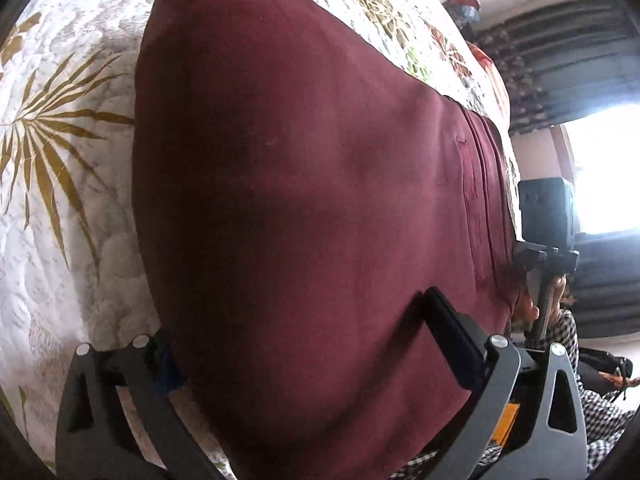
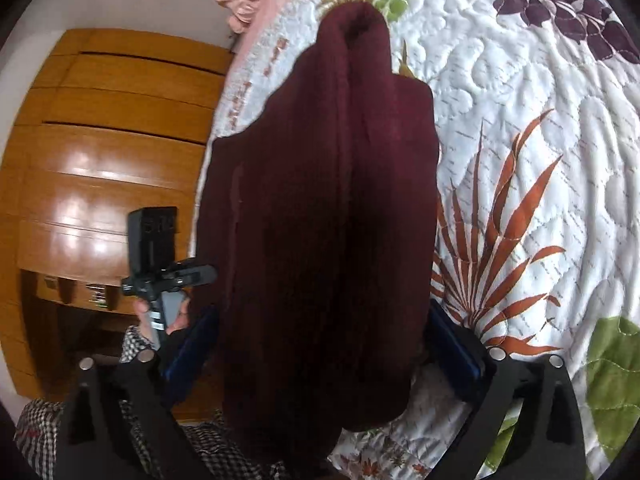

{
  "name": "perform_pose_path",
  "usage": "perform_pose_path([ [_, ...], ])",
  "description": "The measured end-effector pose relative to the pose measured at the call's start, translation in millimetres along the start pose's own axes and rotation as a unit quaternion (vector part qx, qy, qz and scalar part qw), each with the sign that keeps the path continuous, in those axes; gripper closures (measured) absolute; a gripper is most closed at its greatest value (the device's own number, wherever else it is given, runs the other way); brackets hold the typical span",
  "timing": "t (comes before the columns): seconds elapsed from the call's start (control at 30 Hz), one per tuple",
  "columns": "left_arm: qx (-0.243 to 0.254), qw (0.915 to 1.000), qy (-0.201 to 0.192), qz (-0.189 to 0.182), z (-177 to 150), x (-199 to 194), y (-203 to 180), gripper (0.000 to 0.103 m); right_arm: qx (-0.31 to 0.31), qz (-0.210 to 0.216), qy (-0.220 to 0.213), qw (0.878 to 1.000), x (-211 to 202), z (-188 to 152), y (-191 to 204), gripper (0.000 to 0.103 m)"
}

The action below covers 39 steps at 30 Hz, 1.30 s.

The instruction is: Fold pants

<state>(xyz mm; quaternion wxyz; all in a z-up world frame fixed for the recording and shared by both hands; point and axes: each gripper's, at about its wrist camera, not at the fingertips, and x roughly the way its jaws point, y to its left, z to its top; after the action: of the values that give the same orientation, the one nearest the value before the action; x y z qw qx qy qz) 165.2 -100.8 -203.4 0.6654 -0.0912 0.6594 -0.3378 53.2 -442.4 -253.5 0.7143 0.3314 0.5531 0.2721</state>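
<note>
Pants [image 1: 304, 200], maroon, lie along bed on white quilted bedspread [image 1: 60, 208] with leaf print. Left tongs [image 1: 296, 344] and right tongs [image 2: 320, 344] each straddle cloth, fingers wide apart; actual pinch unclear, cloth hides tips. Wooden wardrobe [image 2: 100, 152] beside bed; dark curtains [image 1: 568, 72] by bright window [image 1: 608, 168].

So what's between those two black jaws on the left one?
Only the maroon pants: in the left wrist view the cloth fills the space between the left gripper jaws, spread over the floral quilt.
</note>
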Motion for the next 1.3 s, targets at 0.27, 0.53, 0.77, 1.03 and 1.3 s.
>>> perform_pose_path([
  [0.27,-0.060,0.9971,-0.041,-0.021,-8.4,-12.7,9.7,0.042,-0.029,-0.043,-0.035,0.998,-10.1,-11.8,18.7,0.046],
  [0.53,-0.057,0.9916,-0.082,-0.082,-12.3,-28.9,3.0,0.073,-0.051,-0.019,-0.086,0.995,-26.7,-25.4,43.3,0.064],
  [0.77,-0.024,0.9782,-0.151,-0.140,0.1,-58.7,-29.4,0.075,-0.101,-0.027,-0.111,0.988,-41.5,-4.3,85.1,0.064],
  [1.03,-0.003,0.9653,-0.222,-0.137,59.7,-91.5,-42.6,0.075,-0.158,-0.043,-0.154,0.974,-65.6,72.5,118.1,0.064],
  [1.3,-0.045,0.9760,-0.196,-0.083,116.6,-52.7,14.5,0.074,-0.098,-0.079,-0.113,0.986,-15.4,150.9,60.5,0.064],
])
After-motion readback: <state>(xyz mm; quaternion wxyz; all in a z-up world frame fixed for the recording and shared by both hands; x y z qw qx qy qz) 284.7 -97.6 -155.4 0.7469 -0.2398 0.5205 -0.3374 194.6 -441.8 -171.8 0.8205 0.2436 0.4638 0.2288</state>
